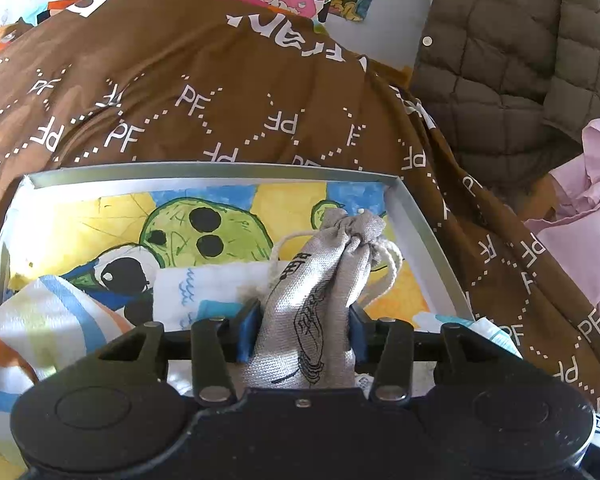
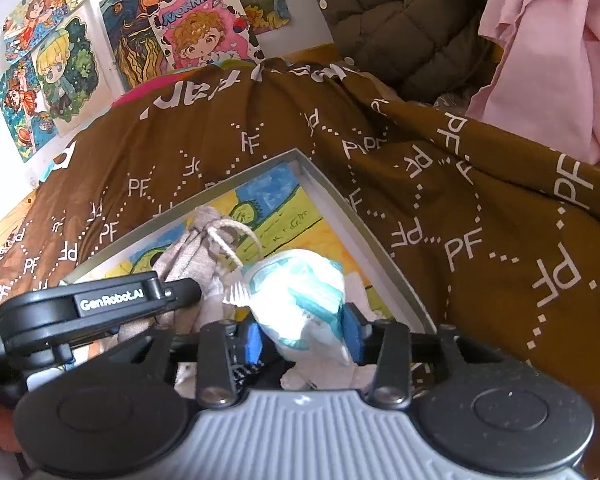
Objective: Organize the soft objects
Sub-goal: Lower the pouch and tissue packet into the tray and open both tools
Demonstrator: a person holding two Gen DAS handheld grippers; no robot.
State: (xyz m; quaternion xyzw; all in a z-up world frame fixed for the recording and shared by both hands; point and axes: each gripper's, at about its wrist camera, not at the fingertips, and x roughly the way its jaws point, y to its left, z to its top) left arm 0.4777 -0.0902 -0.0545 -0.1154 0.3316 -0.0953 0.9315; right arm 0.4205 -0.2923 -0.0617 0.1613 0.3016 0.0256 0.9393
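A shallow grey box [image 1: 416,216], its floor lined with a painted cartoon picture, lies on a brown "PF" blanket [image 1: 220,92] and fills the lower middle of both views. The left tongs [image 1: 305,320] pinch a grey drawstring pouch [image 1: 320,280] standing inside the box. The right tongs [image 2: 302,338] flank a white-and-teal packet [image 2: 300,296] over the box; whether their pads press it I cannot tell. A striped cloth [image 1: 40,320] lies lower left.
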